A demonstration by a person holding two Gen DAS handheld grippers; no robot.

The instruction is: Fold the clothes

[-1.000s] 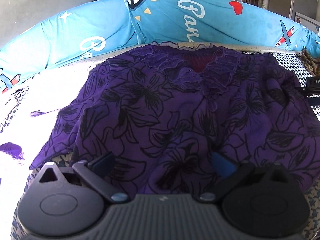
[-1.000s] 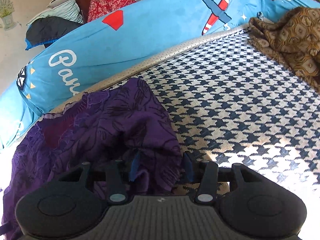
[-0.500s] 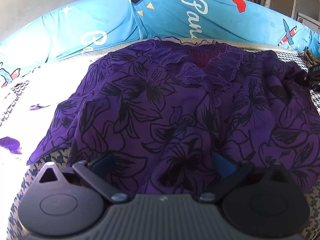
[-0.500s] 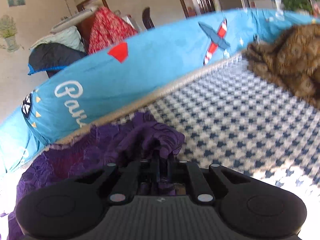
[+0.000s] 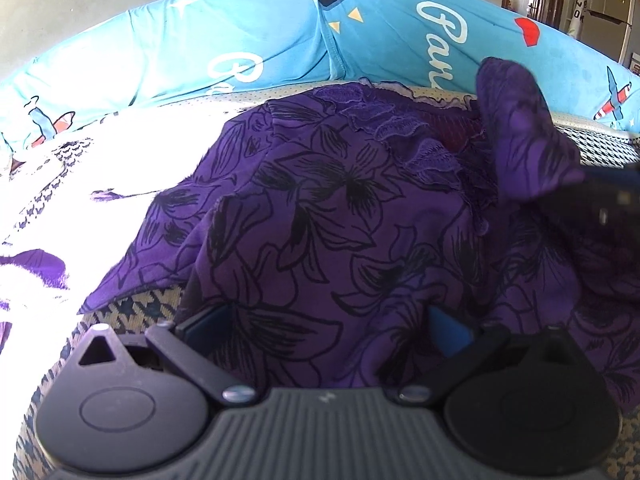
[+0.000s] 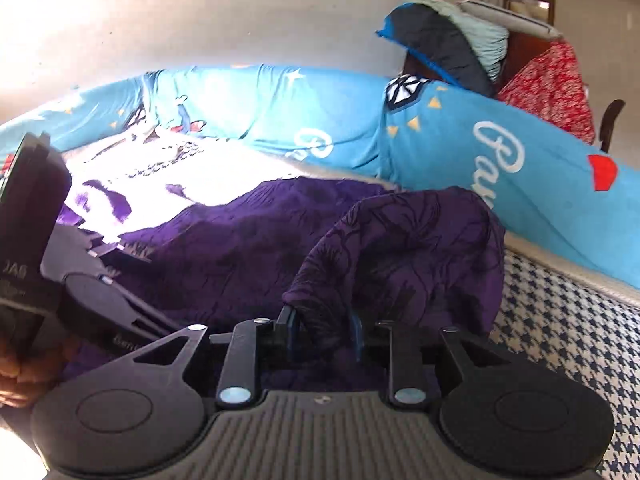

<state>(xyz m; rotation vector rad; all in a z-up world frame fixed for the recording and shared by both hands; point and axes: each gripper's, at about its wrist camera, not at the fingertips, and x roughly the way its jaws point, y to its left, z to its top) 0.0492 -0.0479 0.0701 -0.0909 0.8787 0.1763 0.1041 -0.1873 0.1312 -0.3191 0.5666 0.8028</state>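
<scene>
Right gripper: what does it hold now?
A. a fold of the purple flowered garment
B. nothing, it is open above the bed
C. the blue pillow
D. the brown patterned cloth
A: in the right wrist view the right gripper has its jaws closed on a raised fold of the purple flowered garment.

White "Par" on blue cushion (image 5: 400,36)

The left claw (image 5: 324,328) is low and points forward, with its two fingers spread wide apart. The right claw (image 6: 322,326) is raised and turned toward the left side, and its fingers are closed together, pinching a fold of cloth. At the edge of the right wrist view, the person's left hand (image 6: 14,376) grips the handle of the left tool.
</scene>
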